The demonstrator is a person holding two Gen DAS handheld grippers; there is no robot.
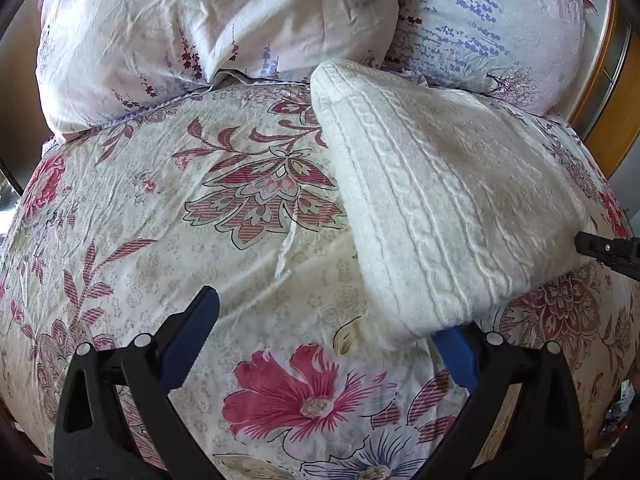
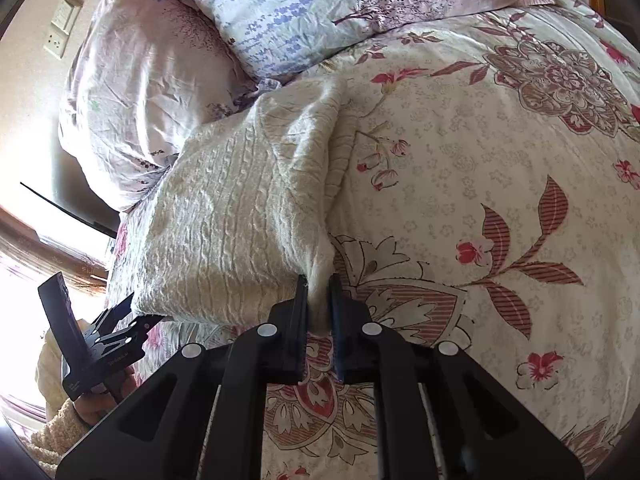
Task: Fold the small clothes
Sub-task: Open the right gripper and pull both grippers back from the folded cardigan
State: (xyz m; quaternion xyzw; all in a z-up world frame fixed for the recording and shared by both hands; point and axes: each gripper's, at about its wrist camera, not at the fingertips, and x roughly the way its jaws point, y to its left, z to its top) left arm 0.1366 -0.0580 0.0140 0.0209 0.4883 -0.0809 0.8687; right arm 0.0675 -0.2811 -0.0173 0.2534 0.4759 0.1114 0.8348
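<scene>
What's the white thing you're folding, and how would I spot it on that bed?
Look at the flowered bedspread, just below the two pillows. The cable-knit garment lies there, the only plain cream, ribbed piece among prints, with one corner pinched in the right gripper.

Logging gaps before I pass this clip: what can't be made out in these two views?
- What garment the white knit is: folded over in both views.
- Left gripper: its right finger's tip is hidden behind the knit's corner, so contact is unclear.
- Right gripper: in the left wrist view only its tip shows, cut off by the edge.
</scene>
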